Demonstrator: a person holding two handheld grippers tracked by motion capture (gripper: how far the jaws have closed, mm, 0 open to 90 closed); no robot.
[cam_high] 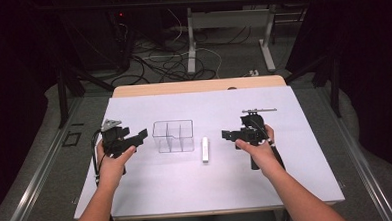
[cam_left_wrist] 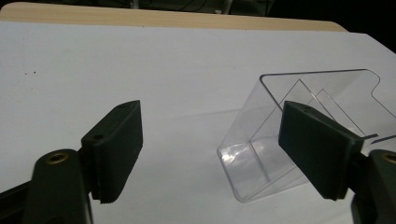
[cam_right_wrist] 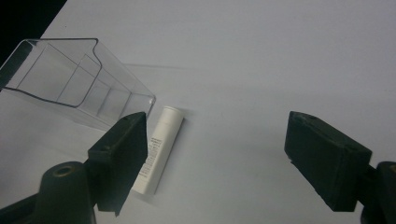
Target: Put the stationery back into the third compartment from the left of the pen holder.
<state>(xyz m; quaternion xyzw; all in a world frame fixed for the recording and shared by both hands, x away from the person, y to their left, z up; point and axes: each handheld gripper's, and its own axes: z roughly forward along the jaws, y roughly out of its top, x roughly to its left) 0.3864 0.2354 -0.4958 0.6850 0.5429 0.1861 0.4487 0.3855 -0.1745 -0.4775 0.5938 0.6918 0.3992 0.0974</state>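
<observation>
The clear divided organizer (cam_high: 173, 136) stands empty near the middle of the tabletop (cam_high: 297, 171), and the white tube (cam_high: 204, 149) lies flat just beside it on the side toward the right edge. Both the left tool (cam_high: 141, 135) and the right tool (cam_high: 227, 135) hang with jaws apart, gripping nothing. Judging by this, the tube has yet to be picked up and put into a compartment.

Clear glossy plastic box (cam_high: 173, 136); smooth white tube (cam_high: 204, 149), probably plastic; matt white table sheet (cam_high: 286, 161) over a wooden edge (cam_high: 198, 86); matt black gripper pads (cam_left_wrist: 116, 149).
</observation>
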